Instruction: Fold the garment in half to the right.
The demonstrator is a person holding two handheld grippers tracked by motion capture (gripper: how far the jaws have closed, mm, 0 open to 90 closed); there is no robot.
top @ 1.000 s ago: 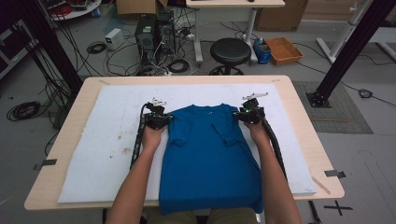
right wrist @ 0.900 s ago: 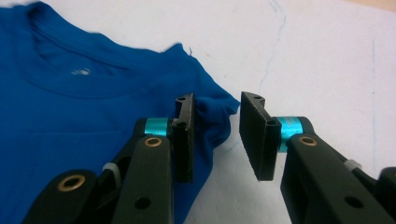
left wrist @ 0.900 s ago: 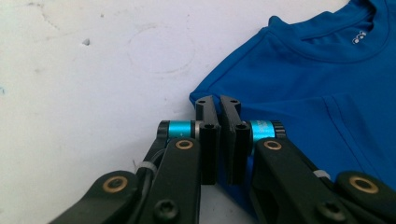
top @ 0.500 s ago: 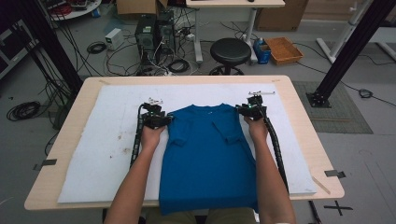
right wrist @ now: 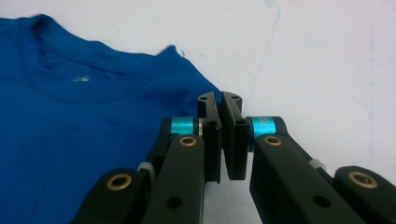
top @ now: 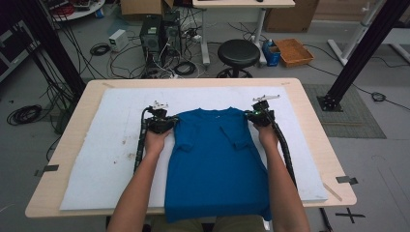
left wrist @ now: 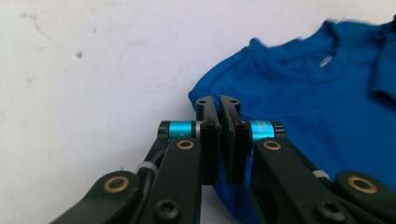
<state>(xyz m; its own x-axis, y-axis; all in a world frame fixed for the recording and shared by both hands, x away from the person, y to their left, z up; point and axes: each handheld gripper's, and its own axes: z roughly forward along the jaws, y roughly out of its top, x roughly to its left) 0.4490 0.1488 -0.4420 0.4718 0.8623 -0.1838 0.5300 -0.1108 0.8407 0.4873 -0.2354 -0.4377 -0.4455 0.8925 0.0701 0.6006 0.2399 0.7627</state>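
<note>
A blue T-shirt (top: 215,164) lies face up on the white mat (top: 106,159), collar toward the far side, and both sleeves look folded in over the chest. Its hem hangs over the table's near edge. My left gripper (top: 164,122) is shut on the shirt's left shoulder edge. My right gripper (top: 258,116) is shut on the right shoulder edge. In the left gripper view the jaws (left wrist: 218,100) are pressed together at the corner of the blue T-shirt (left wrist: 303,93). The right gripper view shows the same pinch (right wrist: 219,98) at the T-shirt's (right wrist: 84,116) other shoulder.
The mat covers most of a wooden table (top: 314,125). Beyond the far edge stand a black stool (top: 237,50), computer towers (top: 159,31) with loose cables, and an orange tray (top: 295,50). A black frame post (top: 358,48) rises at the right.
Both grippers have moved toward the far side of the table, dragging the shirt up the mat by its shoulders. Less fabric hangs over the near edge.
</note>
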